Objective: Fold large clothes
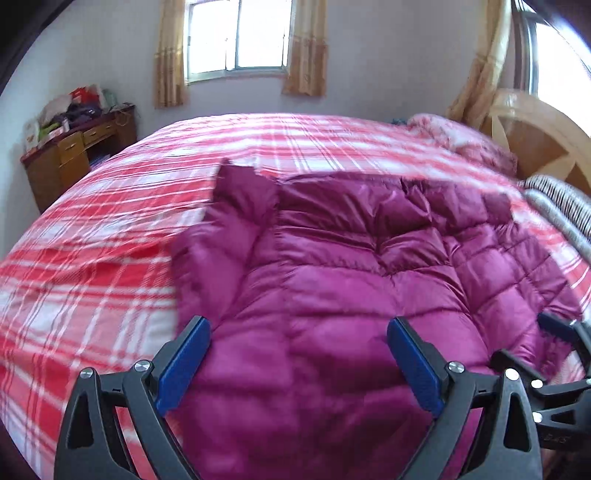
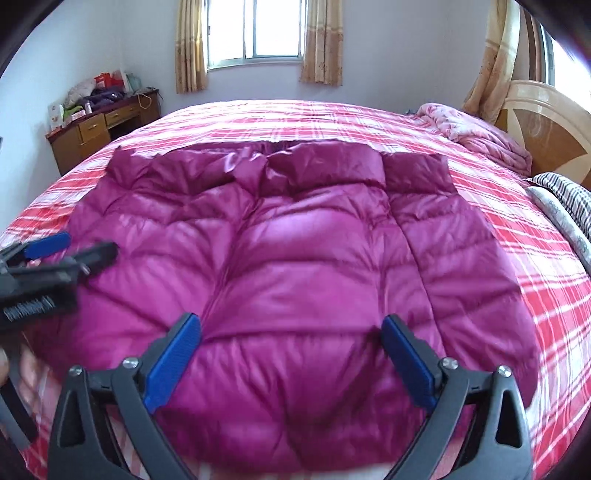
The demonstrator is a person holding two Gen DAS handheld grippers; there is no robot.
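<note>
both grippers, left gripper (image 1: 299, 365) and right gripper (image 2: 291, 363), hover with fingers spread wide, holding nothing, over a puffy magenta quilted jacket (image 2: 295, 251), shiny and lying flat on the red plaid bed (image 1: 92, 240).

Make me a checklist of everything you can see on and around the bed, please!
Surface: bed with red-and-white plaid cover.
Job's things: magenta puffer jacket lying spread out on it.
Clutter: pink quilt bunched by the headboard; striped pillow.
Grippers: left gripper open above the jacket; right gripper open too.
Cables: nothing seen.
Surroundings: wooden desk piled with things, window, curtains.
</note>
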